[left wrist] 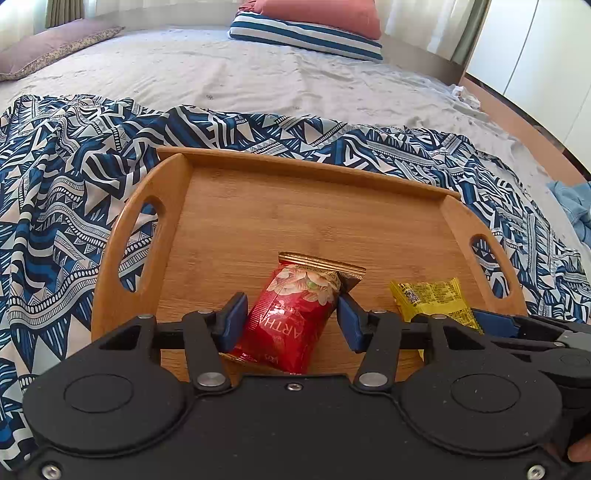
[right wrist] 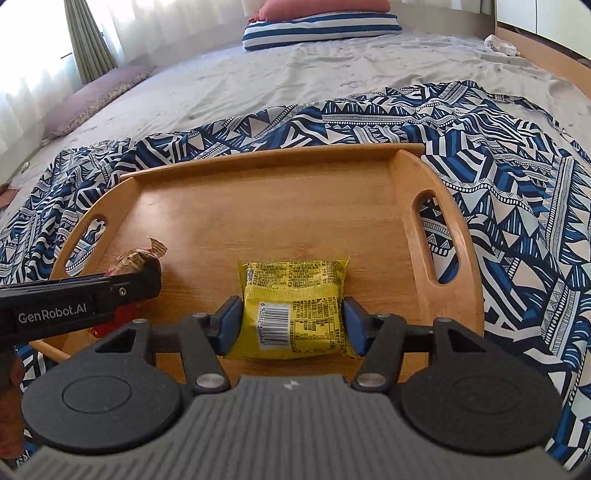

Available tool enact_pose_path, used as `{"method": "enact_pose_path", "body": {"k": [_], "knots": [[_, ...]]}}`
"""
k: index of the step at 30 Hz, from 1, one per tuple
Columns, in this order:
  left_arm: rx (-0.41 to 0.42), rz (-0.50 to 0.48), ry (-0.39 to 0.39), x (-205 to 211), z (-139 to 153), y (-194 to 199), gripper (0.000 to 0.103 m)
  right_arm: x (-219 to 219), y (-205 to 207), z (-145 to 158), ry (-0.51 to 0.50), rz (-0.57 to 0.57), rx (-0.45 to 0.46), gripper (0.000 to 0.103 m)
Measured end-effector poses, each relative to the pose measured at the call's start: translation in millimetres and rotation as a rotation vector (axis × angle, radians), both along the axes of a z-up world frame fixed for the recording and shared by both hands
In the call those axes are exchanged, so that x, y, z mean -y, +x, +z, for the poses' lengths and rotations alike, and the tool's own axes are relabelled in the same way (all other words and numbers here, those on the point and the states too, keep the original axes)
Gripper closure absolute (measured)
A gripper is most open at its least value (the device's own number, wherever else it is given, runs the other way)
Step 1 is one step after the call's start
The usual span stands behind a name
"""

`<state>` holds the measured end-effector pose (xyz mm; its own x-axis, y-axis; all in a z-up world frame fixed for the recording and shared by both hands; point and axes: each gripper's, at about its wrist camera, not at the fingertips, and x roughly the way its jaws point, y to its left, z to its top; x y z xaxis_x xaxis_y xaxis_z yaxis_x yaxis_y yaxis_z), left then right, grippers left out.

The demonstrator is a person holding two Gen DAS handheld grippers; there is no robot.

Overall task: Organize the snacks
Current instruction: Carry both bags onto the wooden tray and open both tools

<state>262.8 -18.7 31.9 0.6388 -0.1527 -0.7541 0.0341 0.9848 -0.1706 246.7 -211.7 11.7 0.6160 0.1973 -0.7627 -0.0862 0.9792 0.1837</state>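
Red snack packet (left wrist: 291,314) clamped in left gripper (left wrist: 291,317); yellow packet (right wrist: 295,310) in right gripper (right wrist: 293,321)

Both wrist views close above tray (left wrist: 295,162), apparently.

We are in a home bedroom: ahead of our grippers lie a bed (left wrist: 258,74), stacked pillows (right wrist: 321,22), curtains (right wrist: 88,40) and a patterned blanket (left wrist: 55,206).
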Motion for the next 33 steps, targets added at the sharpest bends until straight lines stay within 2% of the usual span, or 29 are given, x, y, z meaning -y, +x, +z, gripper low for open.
{"method": "enact_pose_path", "body": {"k": [8,10,12,13,16,20,27,31,33], "knots": [[0.006,-0.005,0.002,0,0,0,0.051,-3,-1,-1,-0.015,0.010,0.012,0.040],[0.006,-0.009,0.000,-1,0,1,0.038,-3,-1,-1,-0.006,0.008,0.018,0.035],[0.010,-0.002,-0.008,-3,2,1,0.015,-3,-1,-1,0.001,0.007,0.020,0.027],[0.018,-0.003,-0.015,-5,4,-1,0.015,-4,-1,-1,-0.002,0.005,0.024,0.023],[0.045,-0.011,-0.005,-8,13,-6,0.012,-3,-3,5,0.019,-0.001,0.043,0.017],[0.097,-0.026,0.029,-11,29,-19,0.006,-2,-9,15,0.022,0.004,0.070,0.013],[0.178,-0.063,0.045,-15,55,-54,0.000,-1,-35,38,-0.002,0.030,0.135,0.008],[0.221,-0.088,0.050,-21,65,-83,0.000,1,-56,49,-0.017,0.051,0.185,0.000],[0.234,-0.096,0.050,-25,67,-97,0.000,3,-69,54,-0.019,0.062,0.207,0.000]]}}
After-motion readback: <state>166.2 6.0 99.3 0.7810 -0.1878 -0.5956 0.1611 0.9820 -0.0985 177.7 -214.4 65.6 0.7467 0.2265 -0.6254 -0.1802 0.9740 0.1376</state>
